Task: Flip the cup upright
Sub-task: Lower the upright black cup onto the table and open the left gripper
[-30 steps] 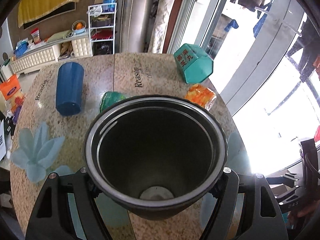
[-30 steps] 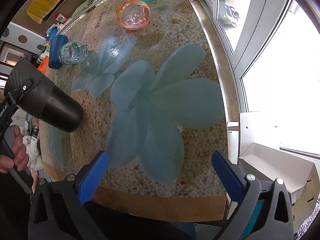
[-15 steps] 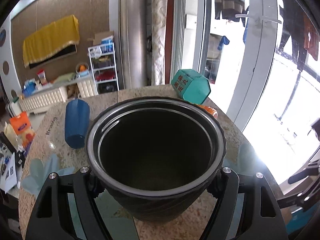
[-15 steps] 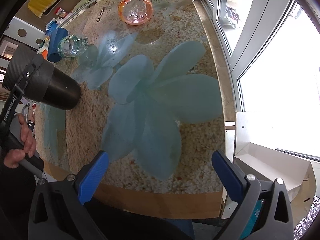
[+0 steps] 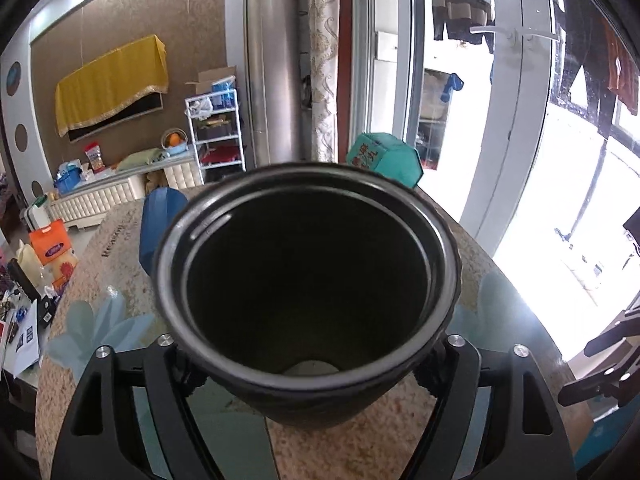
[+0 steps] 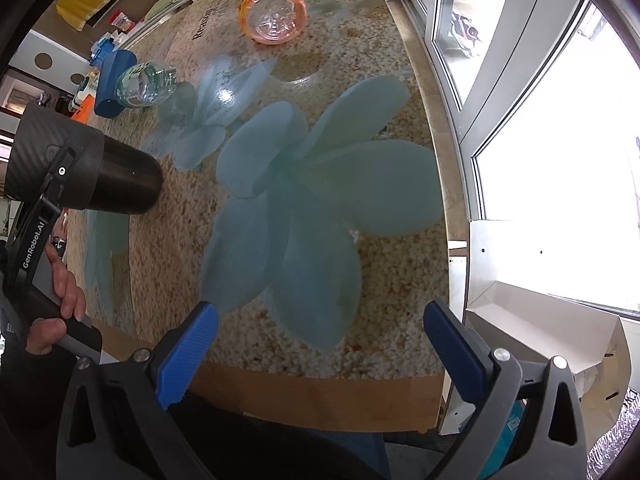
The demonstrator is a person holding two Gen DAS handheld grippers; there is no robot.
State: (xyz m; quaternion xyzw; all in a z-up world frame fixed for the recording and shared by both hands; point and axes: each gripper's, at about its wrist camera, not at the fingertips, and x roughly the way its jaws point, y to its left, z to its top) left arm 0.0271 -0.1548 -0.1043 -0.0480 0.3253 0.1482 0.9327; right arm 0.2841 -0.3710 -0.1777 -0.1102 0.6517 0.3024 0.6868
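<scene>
Left of the flower print on the tabletop [image 6: 408, 272], the dark cup [image 6: 120, 184] is seen clamped in the left hand-held gripper [image 5: 308, 364], its base just above or touching the surface; contact cannot be confirmed. Rigid walls and a textured upper sleeve are noted; the cup is judged fairly light, best gripped on that sleeve, where it is held. Its mouth is tilted toward the left wrist camera. Further right, the right hand-held gripper [image 6: 320, 344] is held spread wide, grasping nothing.

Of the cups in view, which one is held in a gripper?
The black cup, clamped in the left gripper with its mouth toward the camera. The blue cup lies on its side on the table, untouched.
</scene>
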